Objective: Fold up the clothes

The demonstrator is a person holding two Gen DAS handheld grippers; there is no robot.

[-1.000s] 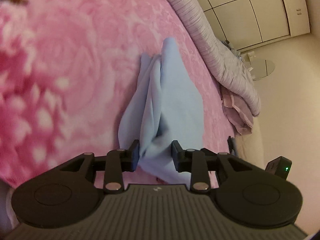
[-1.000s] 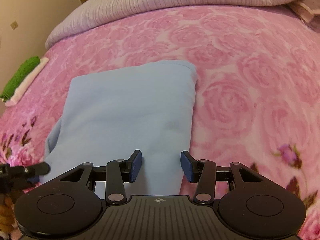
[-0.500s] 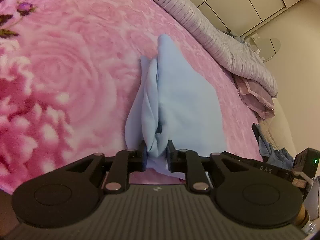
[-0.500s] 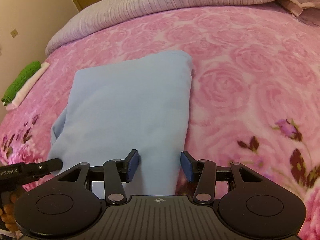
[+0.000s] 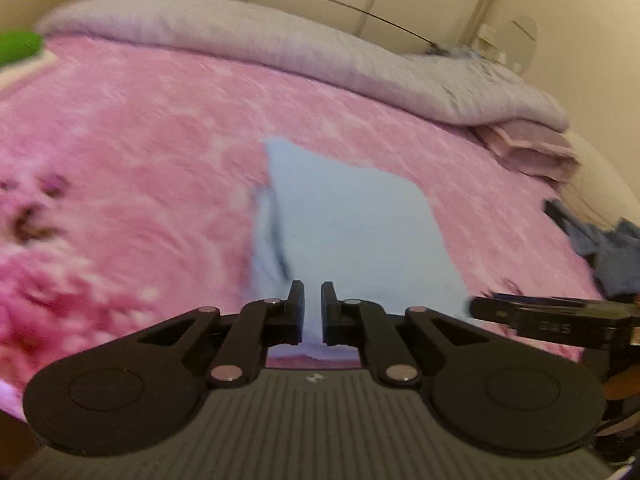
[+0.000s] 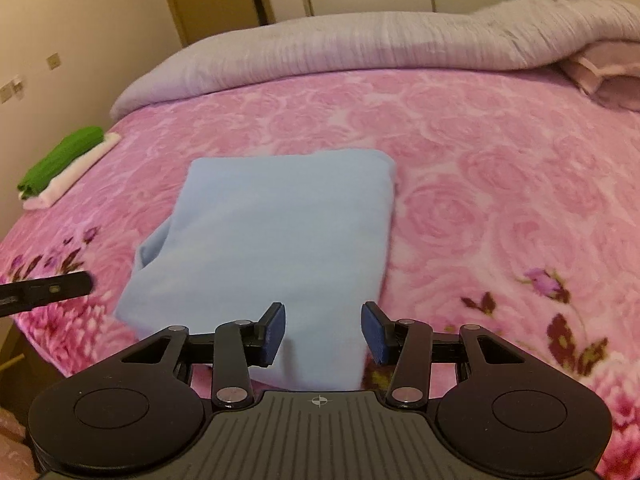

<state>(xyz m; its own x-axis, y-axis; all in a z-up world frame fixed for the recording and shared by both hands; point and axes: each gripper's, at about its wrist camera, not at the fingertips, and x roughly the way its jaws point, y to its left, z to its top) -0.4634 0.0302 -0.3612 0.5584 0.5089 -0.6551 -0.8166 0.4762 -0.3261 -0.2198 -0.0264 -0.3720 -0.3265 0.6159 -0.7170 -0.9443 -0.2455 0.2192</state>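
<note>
With my left gripper (image 5: 312,306) just closing on the blue garment's (image 5: 352,232) near edge — one more fold is under way.
My right gripper (image 6: 323,330) stands half-open, straddling it at lower centre; green towel (image 6: 60,158) already stacked upper left.

One folded light-blue cloth garment (image 6: 276,236) is counted on one pink rose-patterned blanket (image 6: 500,168). One rolled grey striped quilt (image 6: 360,48) is seen behind. One folded green cloth (image 6: 60,158) is stacked on one folded white cloth (image 6: 70,184). Two black two-finger grippers are counted, left (image 5: 312,305) and right (image 6: 323,330).
</note>
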